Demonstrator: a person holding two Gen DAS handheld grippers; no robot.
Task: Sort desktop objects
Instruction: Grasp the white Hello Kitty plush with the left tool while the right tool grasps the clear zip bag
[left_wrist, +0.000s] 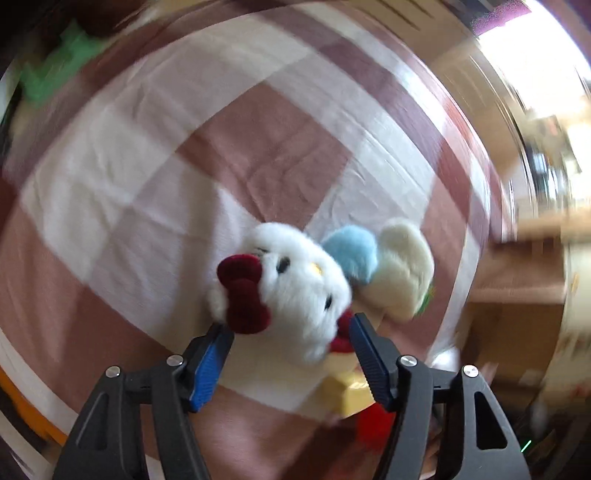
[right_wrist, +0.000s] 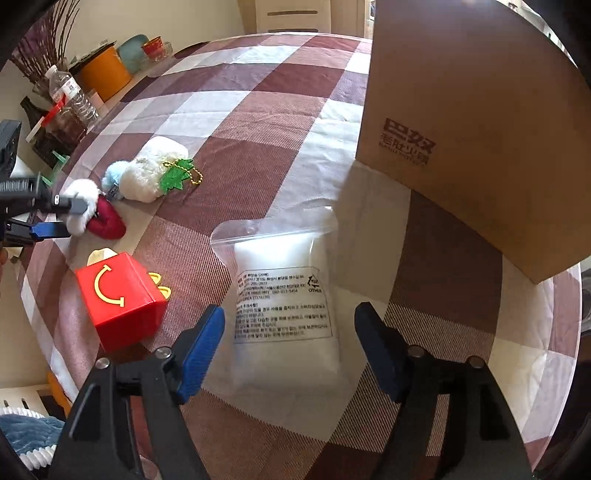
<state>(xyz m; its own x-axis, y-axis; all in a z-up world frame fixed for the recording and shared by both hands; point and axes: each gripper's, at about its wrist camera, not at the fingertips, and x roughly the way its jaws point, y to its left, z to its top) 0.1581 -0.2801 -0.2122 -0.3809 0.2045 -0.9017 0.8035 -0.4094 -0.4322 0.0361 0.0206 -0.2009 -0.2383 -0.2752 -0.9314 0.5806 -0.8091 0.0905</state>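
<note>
Two claws work over the checked counter (right_wrist: 258, 110). The left claw (left_wrist: 291, 332) stands parted around the white plush cat (left_wrist: 295, 291); its pads look close to the fur, but the blur hides any real pinch. The right claw (right_wrist: 290, 325) hangs released above the clear bag (right_wrist: 284, 295), touching nothing. A cream plush (right_wrist: 151, 173) lies just beside the cat, a red box (right_wrist: 122, 302) near, a cardboard box (right_wrist: 472, 122) at the back. Closing on soft fur off-centre could let the cat slip, or drag its neighbour along. The slick bag could slide from a shallow grip.
</note>
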